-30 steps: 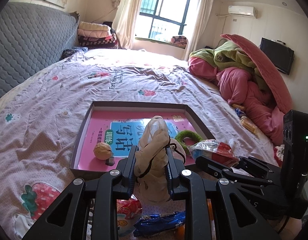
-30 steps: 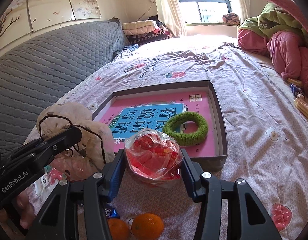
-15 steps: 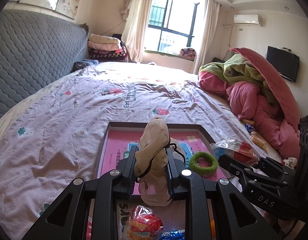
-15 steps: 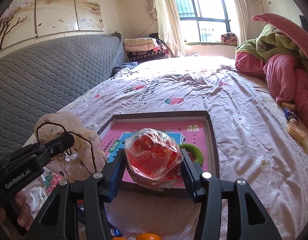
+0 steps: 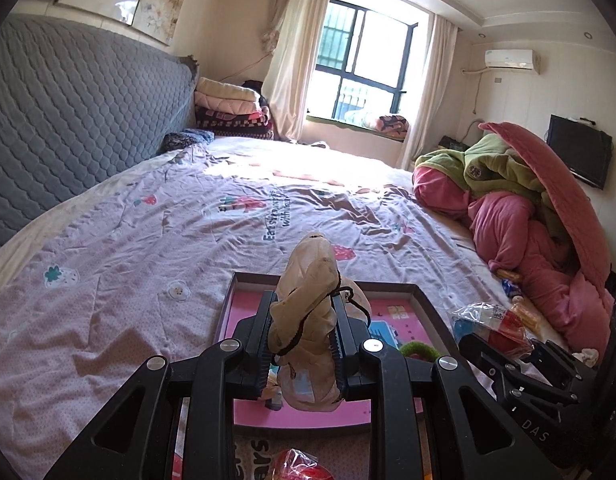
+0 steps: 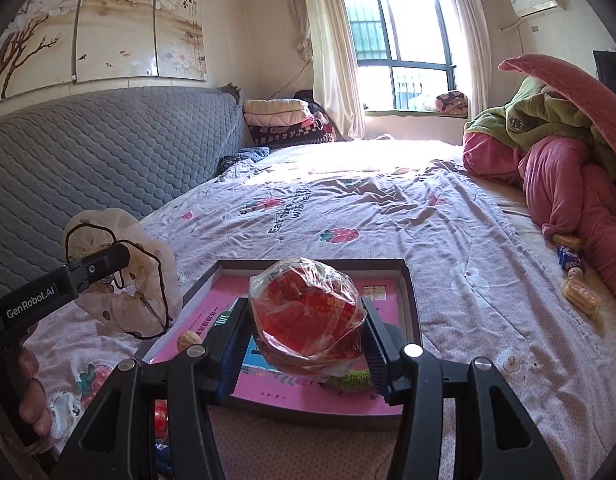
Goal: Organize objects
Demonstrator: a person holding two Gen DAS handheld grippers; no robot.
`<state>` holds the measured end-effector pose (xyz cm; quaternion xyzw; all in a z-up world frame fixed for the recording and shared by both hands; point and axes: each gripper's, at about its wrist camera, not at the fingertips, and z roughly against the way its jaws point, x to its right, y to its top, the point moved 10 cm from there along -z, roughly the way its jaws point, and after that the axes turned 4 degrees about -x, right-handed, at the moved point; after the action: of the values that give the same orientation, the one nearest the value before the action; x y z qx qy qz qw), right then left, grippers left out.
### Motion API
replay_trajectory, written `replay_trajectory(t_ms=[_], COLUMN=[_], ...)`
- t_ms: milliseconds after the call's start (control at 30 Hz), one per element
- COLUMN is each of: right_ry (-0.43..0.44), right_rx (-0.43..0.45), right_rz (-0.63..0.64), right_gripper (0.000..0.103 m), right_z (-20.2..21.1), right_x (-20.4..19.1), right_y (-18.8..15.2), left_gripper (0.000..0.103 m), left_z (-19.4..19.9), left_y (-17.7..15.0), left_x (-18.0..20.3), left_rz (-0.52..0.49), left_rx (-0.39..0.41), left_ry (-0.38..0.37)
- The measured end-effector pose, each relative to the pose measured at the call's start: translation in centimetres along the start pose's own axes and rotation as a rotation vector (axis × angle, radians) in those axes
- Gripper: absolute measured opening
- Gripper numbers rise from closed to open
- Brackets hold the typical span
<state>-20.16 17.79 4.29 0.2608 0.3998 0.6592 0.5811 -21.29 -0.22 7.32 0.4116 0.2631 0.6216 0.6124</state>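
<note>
Bedroom with a big bed (image 5: 156, 240) in a strawberry-print quilt, and a shallow box (image 6: 408, 300) with a pink book, a walnut (image 6: 189, 339) and a green ring (image 6: 350, 378) inside. Left gripper (image 5: 303, 344) is clamped on a beige drawstring pouch (image 5: 308, 312). Right gripper (image 6: 304, 344) squeezes a red candy bag (image 6: 306, 316), both held above the box.

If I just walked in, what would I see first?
Probably the shiny red snack bag, pinched in the right tongs above the shallow box with the pink book on the bed. Next, the crumpled beige cloth pouch squeezed in the left tongs, also above that box. Then the big pink and green pile of quilts at the bed's right side.
</note>
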Motion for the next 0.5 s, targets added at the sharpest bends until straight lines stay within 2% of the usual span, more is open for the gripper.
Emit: replay_trajectory(t_ms=[500], right_ry=[-0.017], right_rx=[-0.019], right_rz=[0.011], right_gripper=[0.052], right_z=[-1.8], right_x=[0.2], right_y=[0.5], left_gripper=[0.025], left_z=[-3.4], left_y=[0.4], left_x=[1.0], left_rz=[0.023], left_rx=[-0.055], left_ry=[-0.014])
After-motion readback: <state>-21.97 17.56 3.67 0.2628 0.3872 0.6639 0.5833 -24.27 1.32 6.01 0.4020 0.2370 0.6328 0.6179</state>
